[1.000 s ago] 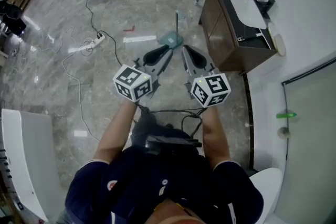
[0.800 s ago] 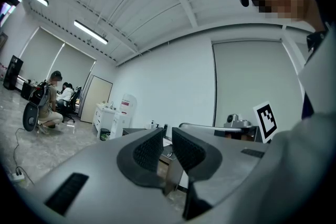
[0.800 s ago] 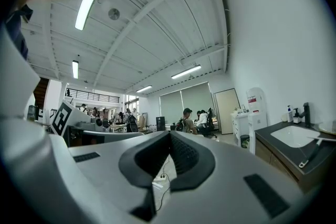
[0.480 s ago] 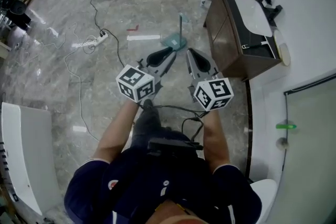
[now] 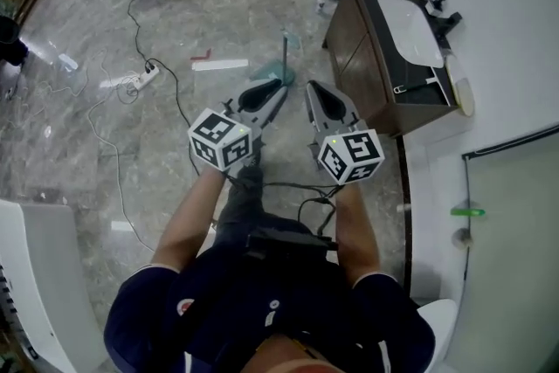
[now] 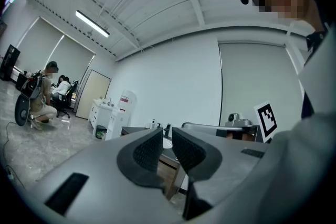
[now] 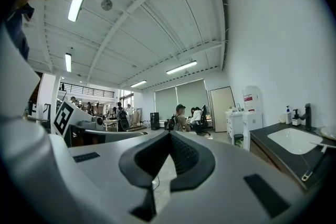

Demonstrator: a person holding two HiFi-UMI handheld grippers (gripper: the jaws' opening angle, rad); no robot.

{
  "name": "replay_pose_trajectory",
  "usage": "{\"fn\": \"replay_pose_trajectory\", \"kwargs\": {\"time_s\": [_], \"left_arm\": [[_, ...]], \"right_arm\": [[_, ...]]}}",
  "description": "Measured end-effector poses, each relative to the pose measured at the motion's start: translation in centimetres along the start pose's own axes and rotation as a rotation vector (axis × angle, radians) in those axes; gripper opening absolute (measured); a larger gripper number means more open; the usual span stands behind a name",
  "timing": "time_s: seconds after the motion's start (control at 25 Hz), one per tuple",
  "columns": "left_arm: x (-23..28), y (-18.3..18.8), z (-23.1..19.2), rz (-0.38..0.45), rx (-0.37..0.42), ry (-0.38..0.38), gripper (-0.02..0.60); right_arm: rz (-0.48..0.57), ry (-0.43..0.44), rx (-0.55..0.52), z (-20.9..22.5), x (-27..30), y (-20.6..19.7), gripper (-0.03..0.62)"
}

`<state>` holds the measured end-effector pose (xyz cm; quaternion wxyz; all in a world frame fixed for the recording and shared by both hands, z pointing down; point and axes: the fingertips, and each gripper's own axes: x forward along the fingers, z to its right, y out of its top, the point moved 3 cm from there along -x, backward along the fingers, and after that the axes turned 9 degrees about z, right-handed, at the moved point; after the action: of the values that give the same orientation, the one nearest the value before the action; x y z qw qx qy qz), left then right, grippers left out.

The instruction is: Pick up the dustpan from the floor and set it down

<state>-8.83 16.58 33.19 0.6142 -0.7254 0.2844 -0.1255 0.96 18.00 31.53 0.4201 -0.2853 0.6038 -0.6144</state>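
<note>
The teal dustpan (image 5: 269, 68) lies on the grey marble floor with its thin handle (image 5: 286, 46) standing upright. In the head view it sits just beyond both grippers' tips. My left gripper (image 5: 281, 87) points level toward it, and the left gripper view shows a narrow gap between its pads (image 6: 148, 150) with nothing in it. My right gripper (image 5: 311, 86) runs alongside, also level, with its jaws closed together and empty (image 7: 169, 136). Neither gripper view shows the dustpan.
A dark vanity cabinet (image 5: 367, 70) with a white sink (image 5: 410, 17) stands close on the right. A power strip (image 5: 144, 76) and its cables trail across the floor on the left, and a white strip (image 5: 220, 64) lies by the dustpan. People sit far off (image 6: 39, 94).
The person and both grippers have advanced a little across the floor toward the dustpan. The jaws of both grippers stand as before.
</note>
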Motion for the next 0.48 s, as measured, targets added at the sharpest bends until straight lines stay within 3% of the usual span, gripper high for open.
{"fn": "replay_pose_trajectory", "kwargs": {"time_s": [0.48], "left_arm": [[10.0, -1.5, -14.3, -0.042, -0.031, -0.045, 0.063]], "right_arm": [[-0.118, -0.077, -0.006, 8.8, 12.9, -4.5, 0.006]]}}
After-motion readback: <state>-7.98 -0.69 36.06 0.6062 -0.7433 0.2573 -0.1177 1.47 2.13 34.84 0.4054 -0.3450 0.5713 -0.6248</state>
